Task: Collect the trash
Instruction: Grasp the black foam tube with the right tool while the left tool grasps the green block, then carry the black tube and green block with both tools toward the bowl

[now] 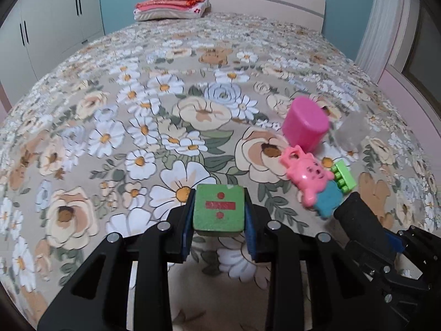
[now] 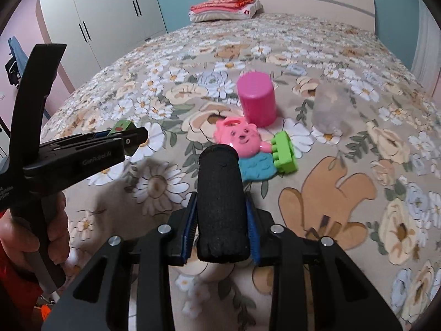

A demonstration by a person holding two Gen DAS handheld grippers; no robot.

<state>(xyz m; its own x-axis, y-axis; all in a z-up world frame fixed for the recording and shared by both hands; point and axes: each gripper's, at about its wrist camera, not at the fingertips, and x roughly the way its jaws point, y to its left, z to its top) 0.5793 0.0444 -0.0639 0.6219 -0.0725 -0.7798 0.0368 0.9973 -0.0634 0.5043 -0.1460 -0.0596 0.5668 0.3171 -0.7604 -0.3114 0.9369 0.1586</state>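
Both grippers are holding something above the flowered bedspread (image 1: 143, 88). Left gripper (image 1: 219, 215) is clamping a green square block (image 1: 219, 211), its blue pads pressing the block's two sides; the block's top face is showing a red division sign. In the right wrist view this same gripper is reaching in from the left, with a corner of the green block peeking out past its fingers, and the person's left hand (image 2: 35, 229) is wrapping around the handle.

Right gripper (image 2: 222, 220) is gripping a black foam cylinder (image 2: 220, 201), squeezed between its blue pads with the far end pointing toward the toys. In the left wrist view that cylinder is entering from the lower right, its tip lying just beside the toy cluster.

On the bedspread ahead, a pink bear toy (image 2: 241, 138) is lying flat, partly over a blue scalloped piece (image 2: 257, 167), with a green studded brick (image 2: 284, 154) touching their right side. Behind them a pink cylindrical cup (image 2: 257, 99) is standing with its closed end up, and a clear plastic cup (image 2: 330, 109) is standing to its right, apart from it. Folded bedding (image 2: 226, 7) is resting near the headboard (image 2: 317, 0), and white wardrobes (image 2: 110, 13) are lining the left wall.
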